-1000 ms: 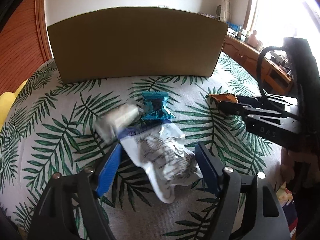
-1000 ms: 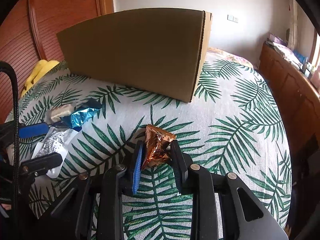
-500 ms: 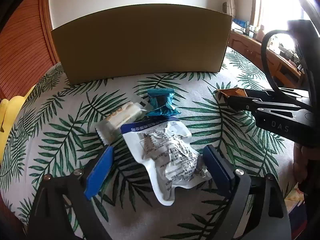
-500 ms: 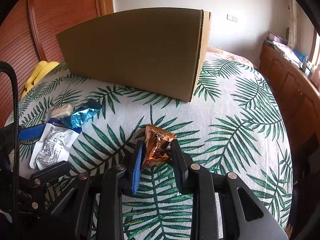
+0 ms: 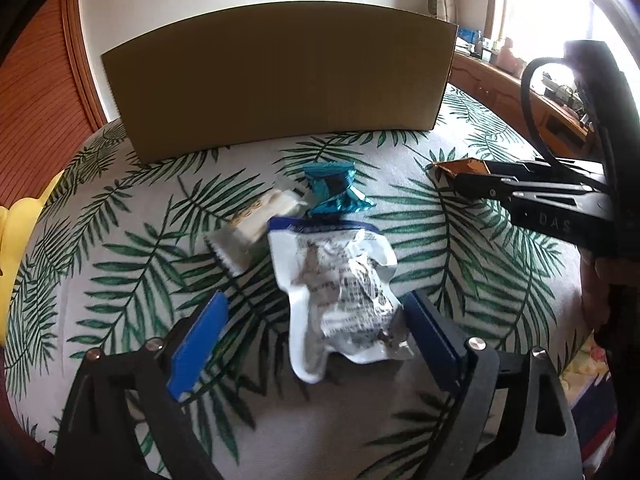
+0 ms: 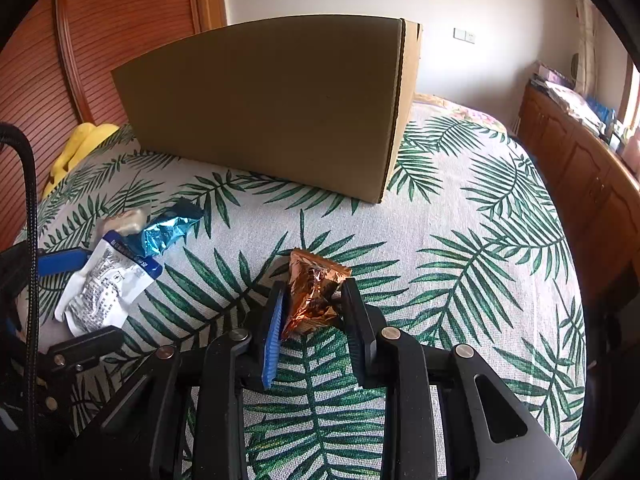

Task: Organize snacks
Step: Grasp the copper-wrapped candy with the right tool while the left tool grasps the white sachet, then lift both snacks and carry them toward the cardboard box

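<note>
Pouch (image 5: pixel 340 296) lengthwise between spread left gripper (image 5: pixel 316 336) | right gripper (image 6: pixel 314 312) clamps copper snack (image 6: pixel 314 292)

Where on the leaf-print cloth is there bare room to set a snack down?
Free: the leaf-print cloth right of the brown cardboard box, out to the wooden cabinet. Crowded: the white crinkled pouch, teal foil wrapper and cream wrapped bar.

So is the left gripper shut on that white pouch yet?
No, open: left gripper straddles the white pouch, its blue pads standing apart.
</note>
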Motion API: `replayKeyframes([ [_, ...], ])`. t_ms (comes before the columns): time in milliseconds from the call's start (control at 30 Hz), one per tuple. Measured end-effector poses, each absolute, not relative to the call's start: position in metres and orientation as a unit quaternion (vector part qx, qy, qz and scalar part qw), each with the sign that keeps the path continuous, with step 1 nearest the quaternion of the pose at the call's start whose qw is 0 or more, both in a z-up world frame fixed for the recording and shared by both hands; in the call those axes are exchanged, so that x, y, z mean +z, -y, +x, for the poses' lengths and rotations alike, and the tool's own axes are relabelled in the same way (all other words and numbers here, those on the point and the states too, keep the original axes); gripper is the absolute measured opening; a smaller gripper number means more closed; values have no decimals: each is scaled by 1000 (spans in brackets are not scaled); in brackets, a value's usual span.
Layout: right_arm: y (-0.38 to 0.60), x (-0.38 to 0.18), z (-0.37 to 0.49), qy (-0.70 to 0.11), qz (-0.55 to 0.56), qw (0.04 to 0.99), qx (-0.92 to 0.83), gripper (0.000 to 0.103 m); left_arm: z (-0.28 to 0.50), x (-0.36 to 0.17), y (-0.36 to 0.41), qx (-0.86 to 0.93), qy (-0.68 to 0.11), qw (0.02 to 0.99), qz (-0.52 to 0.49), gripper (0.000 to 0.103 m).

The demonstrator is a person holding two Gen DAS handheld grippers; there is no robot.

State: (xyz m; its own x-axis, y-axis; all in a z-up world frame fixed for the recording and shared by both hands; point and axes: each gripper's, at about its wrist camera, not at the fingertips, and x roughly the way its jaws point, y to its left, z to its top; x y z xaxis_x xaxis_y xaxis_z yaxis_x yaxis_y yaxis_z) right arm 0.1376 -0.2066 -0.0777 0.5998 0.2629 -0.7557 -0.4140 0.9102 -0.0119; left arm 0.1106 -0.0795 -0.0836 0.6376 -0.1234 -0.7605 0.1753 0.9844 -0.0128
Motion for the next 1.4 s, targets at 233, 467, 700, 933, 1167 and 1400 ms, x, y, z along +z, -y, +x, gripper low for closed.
replayKeyframes([
  [233,206,-78,138,-405,-94,889,190,26,108,-77,77,-94,-416,905,9,89],
  [467,207,-78,138,-405,-93,889,190,26,123,-74,87,-95,-418,903,21,89],
  [700,206,-77,138,-405,-93,889,190,26,129,-82,88,-90,-433,896,29,86],
  [933,206,-78,138,-405,-93,889,190,26,120,-80,88,-98,-418,902,36,54],
  [1167,207,-77,138,-405,-93,889,190,26,106,-75,81,-108,-401,909,27,45],
  [1400,206,-78,138,-406,-90,889,190,26,94,-68,87,-120,-379,917,35,35],
])
